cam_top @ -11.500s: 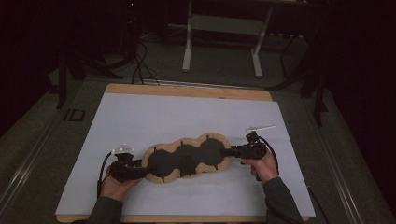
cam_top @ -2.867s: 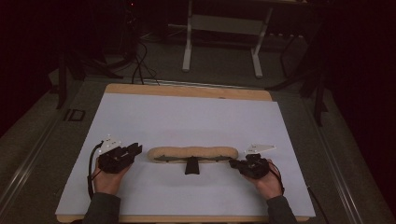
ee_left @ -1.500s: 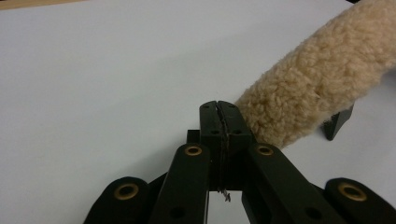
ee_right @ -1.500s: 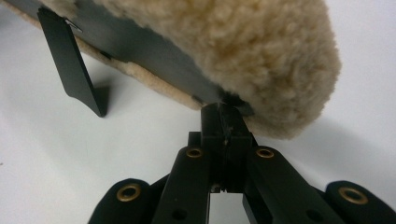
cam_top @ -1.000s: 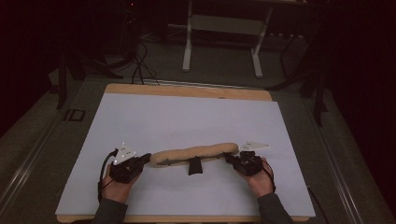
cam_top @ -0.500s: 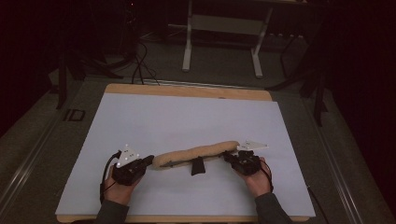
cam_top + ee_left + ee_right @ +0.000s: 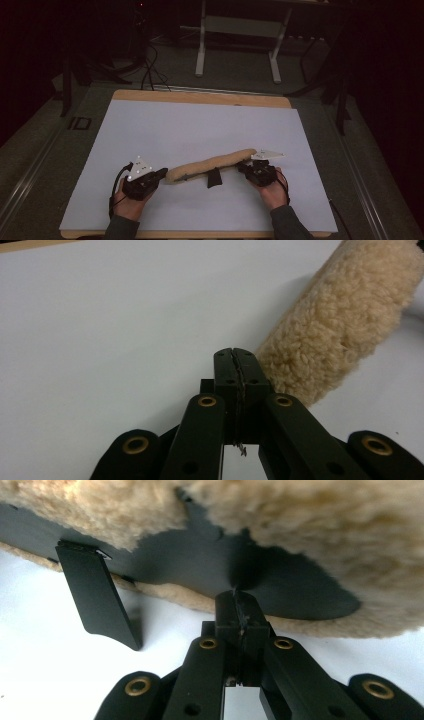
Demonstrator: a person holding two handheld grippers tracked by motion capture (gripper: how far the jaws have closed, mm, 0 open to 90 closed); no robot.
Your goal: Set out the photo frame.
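One folded fleece pad point(image 7: 210, 164) lies on the white tabletop point(image 7: 200, 120), with one black strap point(image 7: 214, 178) hanging from its near edge, between two hand-held grippers. The left hand-held gripper point(image 7: 159, 174) sits just beside the pad's left end, its jaws pressed together with nothing between them; in the left gripper view the woolly end point(image 7: 345, 320) lies just to the right of its tips point(image 7: 235, 357). The right hand-held gripper point(image 7: 244, 168) has its jaws together at the pad's right end, its tips point(image 7: 239, 602) against the dark lining point(image 7: 210, 565). Compared with three seconds ago, the pad now lies slanted, right end farther away, and both grippers stand closer to it. There are no containers.
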